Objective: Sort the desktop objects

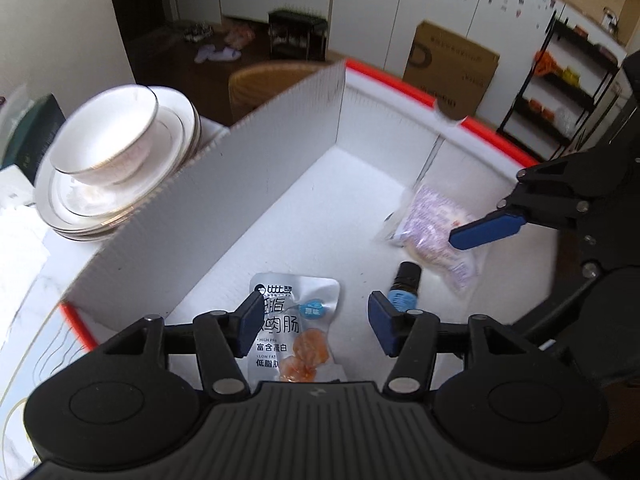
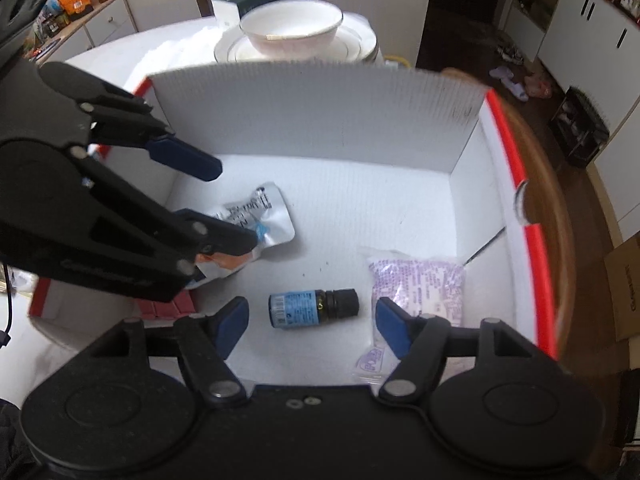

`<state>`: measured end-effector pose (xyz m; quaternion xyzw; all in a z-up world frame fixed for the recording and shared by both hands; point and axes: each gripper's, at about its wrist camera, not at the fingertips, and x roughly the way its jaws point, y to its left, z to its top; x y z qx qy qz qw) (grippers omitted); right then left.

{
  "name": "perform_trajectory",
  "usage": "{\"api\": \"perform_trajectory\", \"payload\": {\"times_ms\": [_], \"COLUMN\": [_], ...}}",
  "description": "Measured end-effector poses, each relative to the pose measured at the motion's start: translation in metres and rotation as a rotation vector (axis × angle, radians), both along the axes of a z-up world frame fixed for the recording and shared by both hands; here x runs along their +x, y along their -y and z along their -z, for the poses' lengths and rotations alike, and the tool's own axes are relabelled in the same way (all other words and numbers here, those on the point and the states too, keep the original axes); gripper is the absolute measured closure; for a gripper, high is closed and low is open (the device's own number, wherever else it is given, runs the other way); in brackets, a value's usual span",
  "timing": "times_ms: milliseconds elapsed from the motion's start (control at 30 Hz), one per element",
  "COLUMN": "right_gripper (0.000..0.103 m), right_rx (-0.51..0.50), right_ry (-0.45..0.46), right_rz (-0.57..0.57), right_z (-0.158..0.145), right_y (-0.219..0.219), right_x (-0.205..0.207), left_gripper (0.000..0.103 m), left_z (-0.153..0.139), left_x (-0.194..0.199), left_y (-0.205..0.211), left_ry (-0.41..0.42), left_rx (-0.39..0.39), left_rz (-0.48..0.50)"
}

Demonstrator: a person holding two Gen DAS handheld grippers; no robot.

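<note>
A white cardboard box (image 1: 224, 200) with red edges holds three items. A silver sausage packet (image 1: 296, 328) lies under my left gripper (image 1: 314, 322), which is open and empty just above it. A small dark bottle (image 2: 312, 308) with a blue label lies on its side between the fingers of my right gripper (image 2: 312, 324), which is open. A purple-printed clear snack bag (image 2: 416, 288) lies by the box's right wall. In the left wrist view the right gripper's blue fingertip (image 1: 484, 232) hovers over that bag (image 1: 432, 236), and the bottle (image 1: 404, 284) lies near it.
A white bowl (image 1: 104, 136) on stacked plates (image 1: 120, 200) stands on the table just outside the box's tall flap. A wooden chair (image 1: 272, 80) is beyond the box. Books and papers (image 2: 264, 0) lie behind the plates.
</note>
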<state>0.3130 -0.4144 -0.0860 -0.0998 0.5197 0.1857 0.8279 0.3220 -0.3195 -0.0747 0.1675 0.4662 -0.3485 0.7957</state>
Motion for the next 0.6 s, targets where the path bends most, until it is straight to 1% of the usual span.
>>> {"api": "perform_trajectory", "payload": {"times_ms": [233, 300, 367, 467, 600], "right_gripper": [0.033, 0.032, 0.027, 0.026, 0.026], "right_rx": [0.036, 0.055, 0.075, 0.092, 0.106], "right_ry": [0.059, 0.073, 0.088, 0.109, 0.118], "right_rz": [-0.002, -0.004, -0.012, -0.023, -0.041], "right_z": [-0.029, -0.044, -0.049, -0.060, -0.065], "right_y": [-0.001, -0.002, -0.006, -0.013, -0.029], "right_x": [-0.019, -0.029, -0.038, -0.051, -0.062], "left_gripper": [0.047, 0.047, 0.047, 0.047, 0.047], "left_z": [-0.032, -0.040, -0.046, -0.054, -0.063], "left_x": [-0.034, -0.045, -0.056, -0.071, -0.089], "left_y": [-0.035, -0.047, -0.058, -0.078, -0.106], "left_ry": [0.058, 0.066, 0.075, 0.100, 0.141], "left_rx": [-0.084, -0.106, -0.131, -0.149, -0.164], "left_rz": [-0.070, -0.089, -0.110, -0.148, -0.207]}}
